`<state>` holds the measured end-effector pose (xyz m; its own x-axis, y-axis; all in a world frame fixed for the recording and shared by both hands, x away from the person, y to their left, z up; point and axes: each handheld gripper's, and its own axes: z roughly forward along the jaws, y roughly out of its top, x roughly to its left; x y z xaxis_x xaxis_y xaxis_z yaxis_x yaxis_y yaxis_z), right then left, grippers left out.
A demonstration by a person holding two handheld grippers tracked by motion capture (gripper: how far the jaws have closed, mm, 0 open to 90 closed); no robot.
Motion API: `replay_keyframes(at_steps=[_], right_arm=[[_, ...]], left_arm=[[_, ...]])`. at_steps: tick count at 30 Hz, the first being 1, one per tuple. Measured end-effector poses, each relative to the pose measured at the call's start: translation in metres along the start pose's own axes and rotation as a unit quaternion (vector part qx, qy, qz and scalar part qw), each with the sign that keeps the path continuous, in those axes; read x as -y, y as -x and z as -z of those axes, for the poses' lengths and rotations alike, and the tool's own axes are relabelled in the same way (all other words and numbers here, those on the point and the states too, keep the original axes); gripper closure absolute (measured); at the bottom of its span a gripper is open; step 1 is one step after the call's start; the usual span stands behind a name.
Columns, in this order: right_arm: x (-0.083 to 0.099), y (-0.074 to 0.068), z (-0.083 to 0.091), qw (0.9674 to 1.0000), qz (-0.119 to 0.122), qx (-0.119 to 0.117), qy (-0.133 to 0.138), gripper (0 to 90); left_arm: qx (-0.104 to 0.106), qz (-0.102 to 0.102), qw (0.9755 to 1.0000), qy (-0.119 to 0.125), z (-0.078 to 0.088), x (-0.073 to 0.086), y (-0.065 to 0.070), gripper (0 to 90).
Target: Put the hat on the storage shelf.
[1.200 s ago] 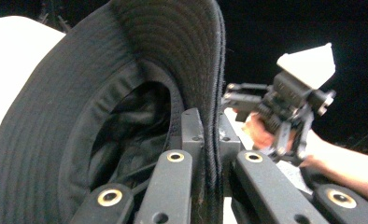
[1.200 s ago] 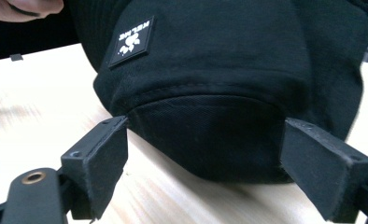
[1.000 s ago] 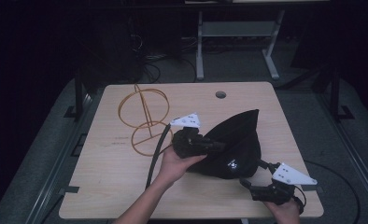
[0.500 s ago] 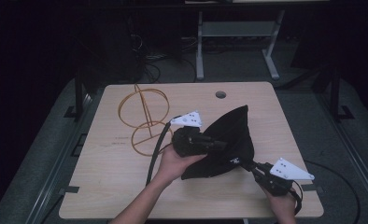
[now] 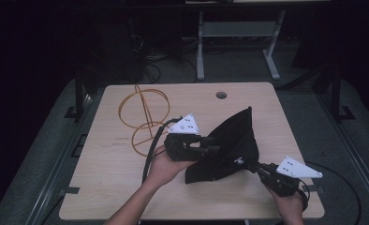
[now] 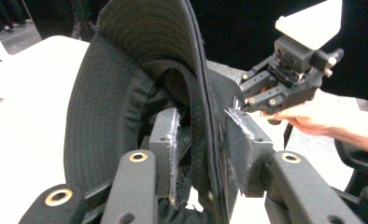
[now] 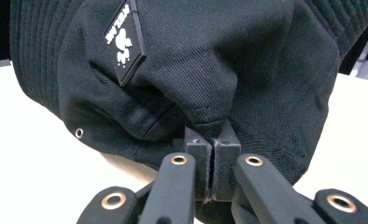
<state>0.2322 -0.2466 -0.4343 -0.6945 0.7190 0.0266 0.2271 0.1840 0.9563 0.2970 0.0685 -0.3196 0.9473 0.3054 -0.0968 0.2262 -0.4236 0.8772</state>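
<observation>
A black bucket hat [image 5: 229, 145] stands tilted on the wooden table [image 5: 107, 187], held between both grippers. My left gripper [image 5: 214, 143] reaches in from the left. In the left gripper view its jaws have just been opening and stand apart around the hat's brim [image 6: 126, 93], with the pads [image 6: 169, 140] off the cloth. My right gripper [image 5: 251, 165] comes from the lower right and is shut on a fold of the hat's crown [image 7: 219, 56], its pads [image 7: 197, 148] pinched together just below a white logo patch [image 7: 121, 44].
An orange wire stand [image 5: 143, 112] of rings sits at the table's back left, close to the left gripper's cable [image 5: 151, 150]. A round cable hole [image 5: 221, 95] lies near the far edge. Dark floor and metal frame legs [image 5: 200, 51] surround the table.
My right gripper moved in from the table's front right corner and shut on the hat's crown. The left jaws came apart around the brim. The hat now stands steeper.
</observation>
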Motion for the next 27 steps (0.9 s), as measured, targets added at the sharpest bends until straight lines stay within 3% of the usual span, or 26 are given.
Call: replay_keyframes(at_steps=[11,13,19,27], right_arm=[[-0.014,0.011,0.003,0.9995,-0.024,-0.006,-0.017,88.2],[-0.021,0.016,0.004,0.9984,-0.042,-0.016,-0.034,88.2],[-0.032,0.022,0.007,0.9972,-0.057,-0.026,-0.042,88.2],[-0.053,0.030,0.007,0.9958,-0.059,-0.041,-0.056,88.1]], left_arm=[[-0.033,-0.023,0.9991,-0.013,0.017,0.004,0.008,55.1],[-0.038,-0.026,0.9988,-0.013,0.025,0.010,0.009,54.0],[-0.047,-0.030,0.9984,-0.015,0.037,0.024,0.011,51.2],[-0.057,-0.024,0.9981,-0.008,0.052,0.052,0.008,50.5]])
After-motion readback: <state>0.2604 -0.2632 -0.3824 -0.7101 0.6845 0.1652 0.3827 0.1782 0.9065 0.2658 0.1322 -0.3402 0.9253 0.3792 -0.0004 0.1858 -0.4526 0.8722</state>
